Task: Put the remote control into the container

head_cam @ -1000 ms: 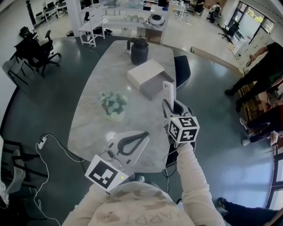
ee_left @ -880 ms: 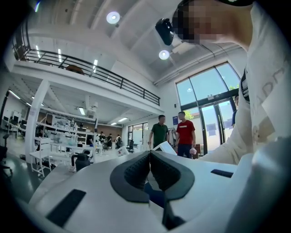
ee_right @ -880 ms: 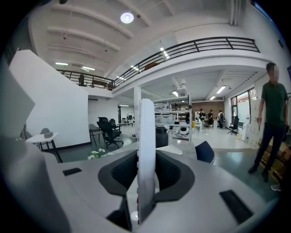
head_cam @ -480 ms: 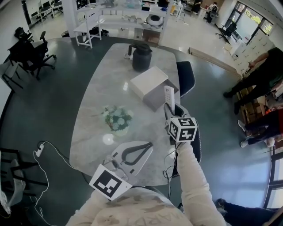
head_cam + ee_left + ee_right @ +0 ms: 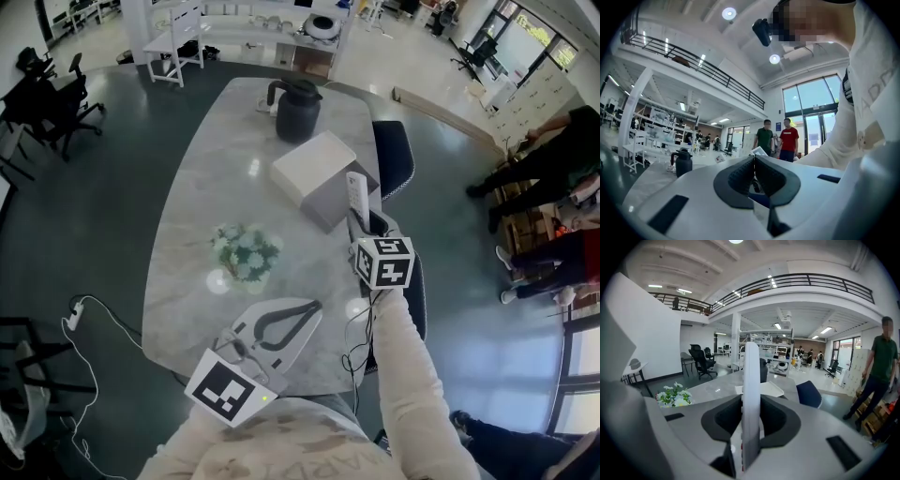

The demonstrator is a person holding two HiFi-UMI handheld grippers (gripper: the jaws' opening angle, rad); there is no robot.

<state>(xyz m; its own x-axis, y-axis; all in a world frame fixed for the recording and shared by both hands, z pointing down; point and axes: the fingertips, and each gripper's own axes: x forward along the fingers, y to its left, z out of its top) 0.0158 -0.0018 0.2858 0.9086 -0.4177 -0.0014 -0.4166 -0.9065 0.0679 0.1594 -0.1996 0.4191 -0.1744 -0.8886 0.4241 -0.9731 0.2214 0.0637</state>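
Note:
A long white remote control (image 5: 356, 195) stands upright between the pads of my right gripper (image 5: 359, 221), which is shut on it. It fills the middle of the right gripper view as the remote (image 5: 751, 380) in that gripper (image 5: 751, 405). The remote's far end is at the right edge of the container (image 5: 319, 171), a white and grey box on the marble table (image 5: 216, 187); the box (image 5: 772, 389) lies just ahead. My left gripper (image 5: 312, 306) hovers over the table's near end with its pads together and nothing in them; the left gripper (image 5: 753, 161) points level.
A black jug (image 5: 298, 108) stands at the table's far end. A small pot of white flowers (image 5: 246, 251) sits left of the middle. A dark chair (image 5: 394, 155) stands by the table's right side. People (image 5: 534, 169) stand further right. A cable (image 5: 103, 309) lies on the floor at left.
Both grippers have moved forward along the table, the right one carrying the remote a little lower beside the box. Neither grip has changed.

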